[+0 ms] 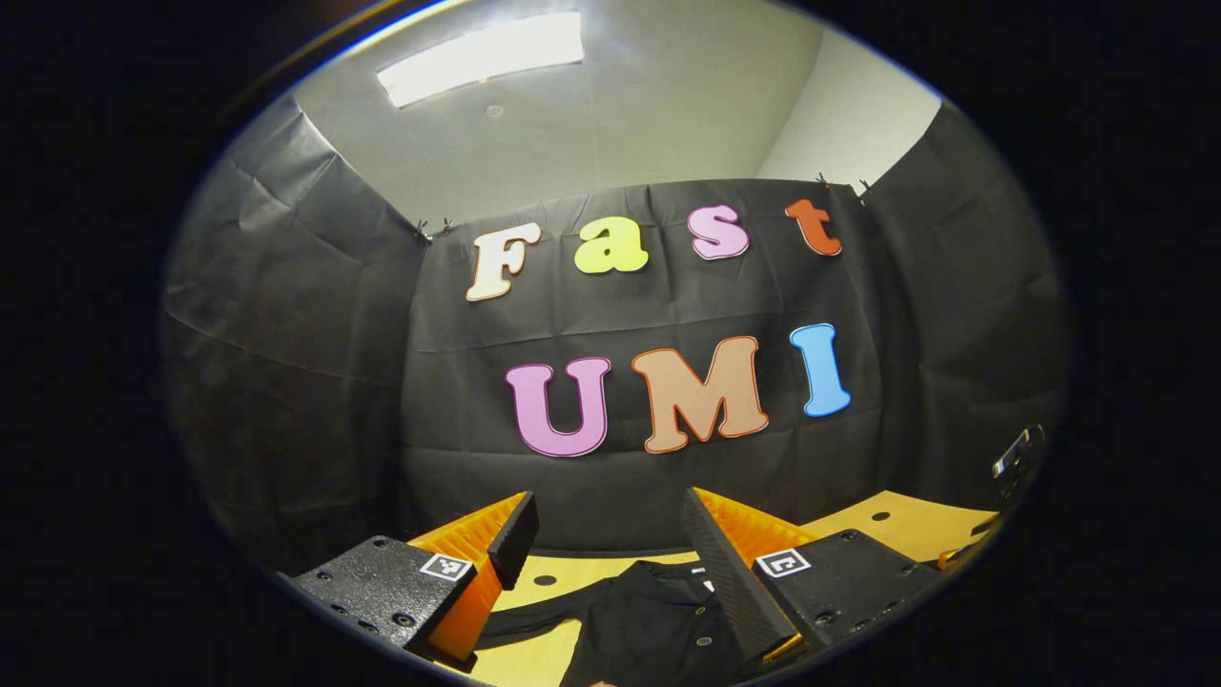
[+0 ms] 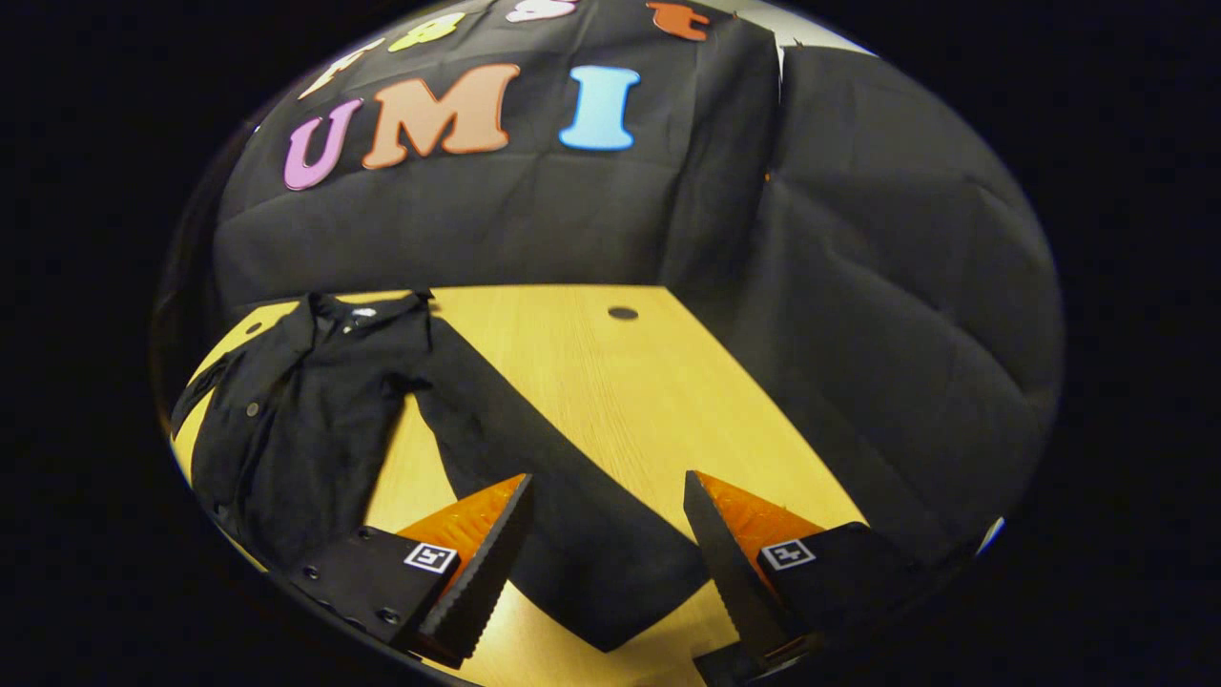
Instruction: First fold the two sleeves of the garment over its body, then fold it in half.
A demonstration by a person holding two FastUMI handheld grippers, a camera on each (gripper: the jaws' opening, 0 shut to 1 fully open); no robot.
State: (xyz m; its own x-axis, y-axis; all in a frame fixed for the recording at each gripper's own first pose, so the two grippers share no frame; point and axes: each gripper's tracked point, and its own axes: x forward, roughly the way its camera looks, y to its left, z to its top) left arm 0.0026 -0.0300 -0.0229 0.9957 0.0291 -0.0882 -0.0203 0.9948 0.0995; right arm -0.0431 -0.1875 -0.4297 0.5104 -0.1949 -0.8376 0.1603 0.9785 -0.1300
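Hovering my right hand-held gripper (image 2: 601, 563), fingers apart, over the garment's (image 2: 305, 420) outstretched sleeve (image 2: 553, 506), which runs diagonally across the desk (image 2: 668, 401) toward me, I judge it nearer than my equally spread left hand-held gripper (image 1: 610, 553).

Left gripper (image 1: 610, 544) and right gripper (image 2: 601, 534) hold fingers spread apart.
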